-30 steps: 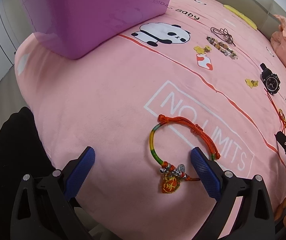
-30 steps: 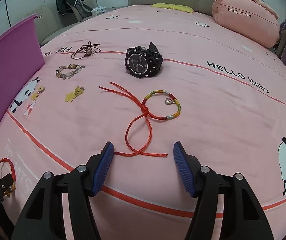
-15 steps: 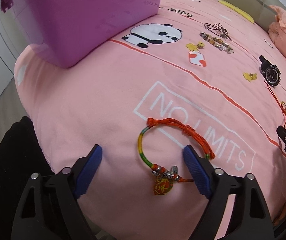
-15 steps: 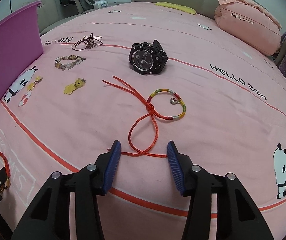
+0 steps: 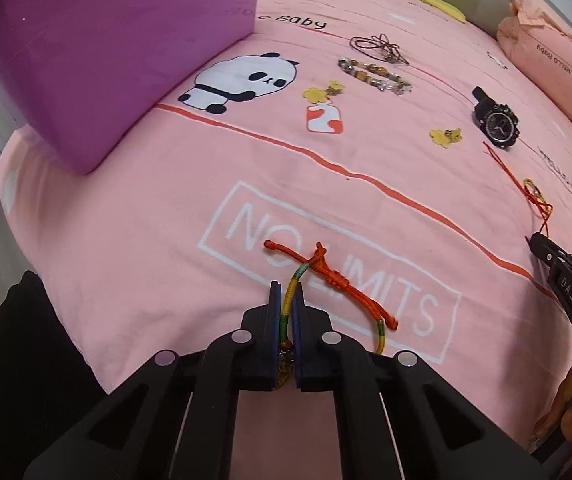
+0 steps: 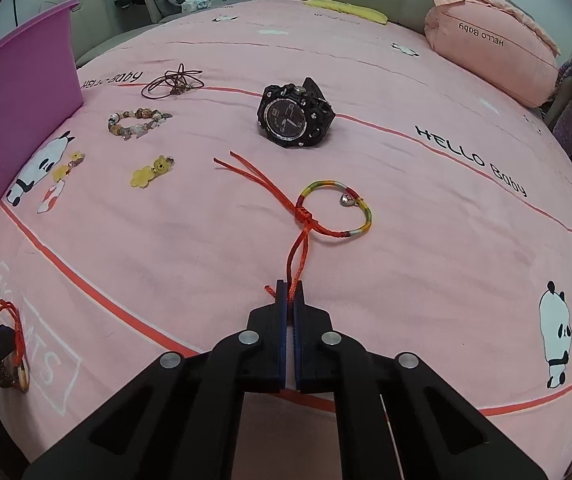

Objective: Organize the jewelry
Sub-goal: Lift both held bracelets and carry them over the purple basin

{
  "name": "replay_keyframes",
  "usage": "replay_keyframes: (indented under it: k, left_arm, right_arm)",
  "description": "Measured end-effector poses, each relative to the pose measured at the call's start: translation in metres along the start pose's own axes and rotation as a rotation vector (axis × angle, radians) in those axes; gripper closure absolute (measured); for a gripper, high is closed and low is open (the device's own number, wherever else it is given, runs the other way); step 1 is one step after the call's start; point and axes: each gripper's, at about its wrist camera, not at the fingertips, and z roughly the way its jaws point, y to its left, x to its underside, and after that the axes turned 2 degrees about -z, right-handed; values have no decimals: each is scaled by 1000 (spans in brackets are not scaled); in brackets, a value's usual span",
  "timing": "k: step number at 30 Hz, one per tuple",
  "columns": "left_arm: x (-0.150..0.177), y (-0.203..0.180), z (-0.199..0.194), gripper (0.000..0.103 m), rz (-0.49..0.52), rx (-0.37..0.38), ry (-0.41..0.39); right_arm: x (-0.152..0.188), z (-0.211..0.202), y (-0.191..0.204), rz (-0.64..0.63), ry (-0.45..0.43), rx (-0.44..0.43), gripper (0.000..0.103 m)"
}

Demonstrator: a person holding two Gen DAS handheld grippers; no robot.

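Now the charm bracelet (image 5: 327,276) lies near the front edge of the pink bed (image 5: 166,208), pinched in the closed left gripper (image 5: 286,300), while the closed right gripper (image 6: 290,296) clamps the red cord bracelet (image 6: 325,216), below the watch (image 6: 291,114)

Charm bracelet (image 5: 327,280): its pendant sits buried between the left gripper (image 5: 286,300) pads, six o'clock; purple bin (image 5: 98,52) cropped at eleven.
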Motion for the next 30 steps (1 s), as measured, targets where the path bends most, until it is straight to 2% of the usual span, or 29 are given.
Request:
replay_keyframes:
  k: [5, 12, 19, 25, 30]
  left_arm:
    - [-2, -2, -11, 98, 25, 48, -21]
    - [-9, -10, -39, 98, 112, 124, -97]
    - [-24, -15, -65, 98, 182, 202, -119]
    - [-41, -10, -88, 98, 218, 236, -150]
    - [-64, 0, -113, 98, 210, 252, -201]
  right_arm:
    - [4, -15, -7, 54, -20, -32, 100]
    - [2, -51, -9, 104, -76, -84, 100]
    - [-8, -89, -2, 128, -139, -132, 100]
    - [-22, -118, 4, 144, -192, -161, 100]
    - [-37, -144, 12, 140, -245, -178, 100]
